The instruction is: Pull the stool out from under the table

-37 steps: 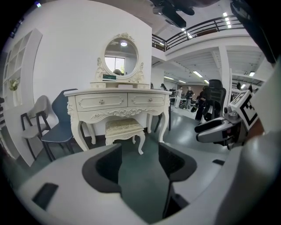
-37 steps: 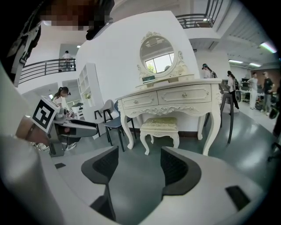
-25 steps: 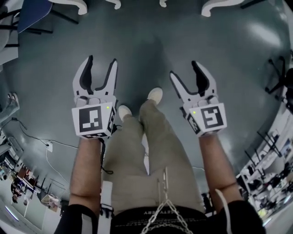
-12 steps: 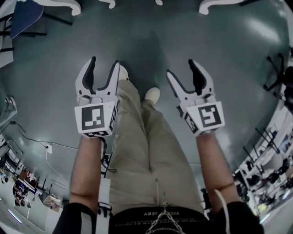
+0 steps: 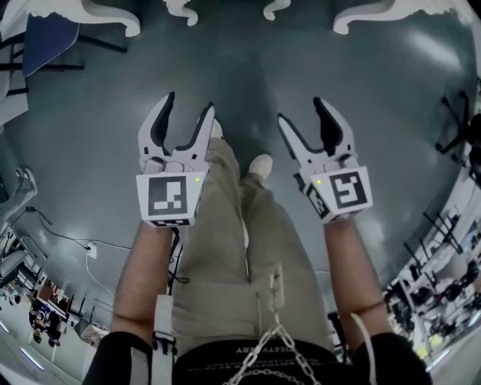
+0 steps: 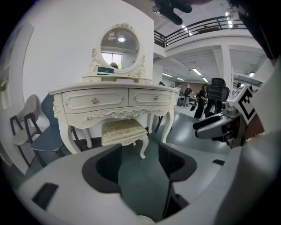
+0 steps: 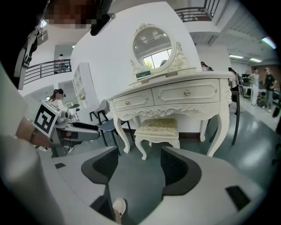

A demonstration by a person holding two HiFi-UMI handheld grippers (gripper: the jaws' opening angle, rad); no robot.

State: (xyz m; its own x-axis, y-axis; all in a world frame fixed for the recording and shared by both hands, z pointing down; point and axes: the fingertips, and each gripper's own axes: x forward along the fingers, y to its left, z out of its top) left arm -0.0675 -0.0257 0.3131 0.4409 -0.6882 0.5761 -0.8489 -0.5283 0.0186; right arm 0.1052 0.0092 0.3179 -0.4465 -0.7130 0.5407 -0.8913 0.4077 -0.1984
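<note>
Stepping nearer table point(image 5: 98, 16), left gripper point(image 5: 189, 103), right gripper point(image 5: 301, 110) jaws still apart, empty

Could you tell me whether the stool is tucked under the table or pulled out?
Tucked under: the stool stands between the legs of the table, its seat beneath the drawers.

The stool point(image 6: 123, 131) is tucked partly under the tabletop point(image 6: 109, 89), between its legs. A mirror point(image 6: 119, 44) is set on the tabletop's middle, and a chair point(image 6: 41, 132) is placed just beside its left edge.
</note>
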